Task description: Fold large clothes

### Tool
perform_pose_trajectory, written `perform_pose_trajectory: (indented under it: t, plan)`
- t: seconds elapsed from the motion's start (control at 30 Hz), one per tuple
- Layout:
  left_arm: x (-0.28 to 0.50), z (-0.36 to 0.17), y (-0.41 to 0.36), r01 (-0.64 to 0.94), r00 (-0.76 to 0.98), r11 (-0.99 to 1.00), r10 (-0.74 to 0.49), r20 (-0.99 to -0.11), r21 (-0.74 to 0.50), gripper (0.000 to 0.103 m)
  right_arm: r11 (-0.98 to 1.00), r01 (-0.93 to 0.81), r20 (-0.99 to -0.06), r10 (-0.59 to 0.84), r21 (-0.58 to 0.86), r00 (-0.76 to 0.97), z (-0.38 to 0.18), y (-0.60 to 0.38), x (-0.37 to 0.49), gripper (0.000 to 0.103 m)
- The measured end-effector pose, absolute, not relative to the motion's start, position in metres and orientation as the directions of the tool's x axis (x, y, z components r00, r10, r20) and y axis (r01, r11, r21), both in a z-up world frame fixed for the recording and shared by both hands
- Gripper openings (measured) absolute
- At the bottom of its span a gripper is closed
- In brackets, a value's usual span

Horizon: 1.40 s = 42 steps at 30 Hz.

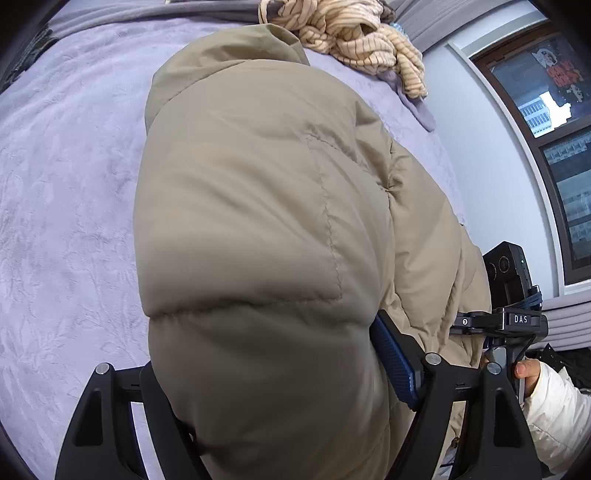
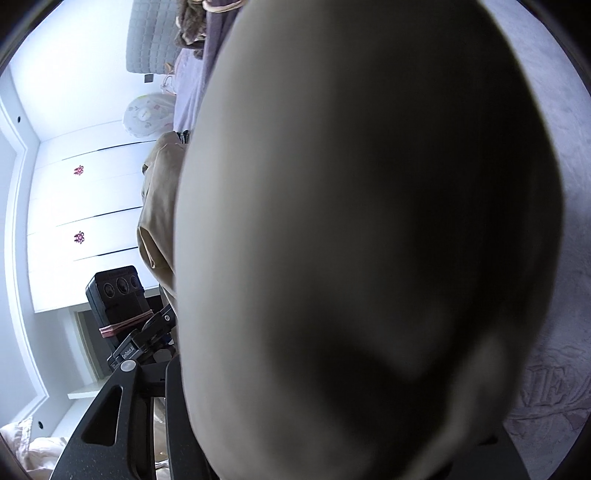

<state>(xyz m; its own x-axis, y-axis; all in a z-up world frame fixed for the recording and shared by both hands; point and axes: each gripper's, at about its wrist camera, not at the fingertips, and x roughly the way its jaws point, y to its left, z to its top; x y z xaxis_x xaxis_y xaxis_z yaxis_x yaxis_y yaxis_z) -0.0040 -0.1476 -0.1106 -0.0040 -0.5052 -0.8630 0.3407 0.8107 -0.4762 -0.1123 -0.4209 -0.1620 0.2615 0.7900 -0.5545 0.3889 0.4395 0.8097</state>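
Note:
A beige puffy jacket (image 1: 258, 192) lies bunched on the lilac bedspread (image 1: 62, 192) and rises toward the camera. My left gripper (image 1: 266, 350) is shut on a thick padded fold of it, the blue pad (image 1: 391, 358) pressed into the fabric on the right side. In the right wrist view the same jacket (image 2: 369, 221) fills nearly the whole picture, blurred and close. My right gripper (image 2: 332, 413) is shut on that bulge; only its left finger (image 2: 173, 398) shows, the other is hidden behind cloth. The right gripper's body (image 1: 502, 321) and a person's hand (image 1: 528, 369) appear beside the jacket.
A cream striped garment (image 1: 354, 33) is heaped at the far edge of the bed. A window (image 1: 546, 110) and white wall stand to the right. White wardrobe doors (image 2: 85, 203) and a grey quilted headboard (image 2: 155, 33) show in the right wrist view.

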Motion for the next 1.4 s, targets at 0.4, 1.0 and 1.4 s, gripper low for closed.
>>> perform_pose_trajectory:
  t: [0.4,1.0,1.4]
  plan:
    - [0.065,-0.09,-0.035,0.339,0.07,0.821,-0.51,-0.857,-0.46,0.081,0.477,0.323,-0.564,0.777,0.818,0.281,-0.149,-0.346,-0.07,0.055]
    - [0.161,-0.161,0.136,0.159,0.154,0.948,-0.301,-0.941,-0.277,0.081,0.73,0.313,-0.79,0.594,0.608,0.149,-0.159,-0.227,0.001,0.061]
    - [0.198,-0.127,0.145,0.145,0.346,0.972,-0.227,-0.91,-0.187,0.081,0.854,0.109,-0.817,0.439,0.509,0.373,-0.054,-0.216,0.033,0.024]
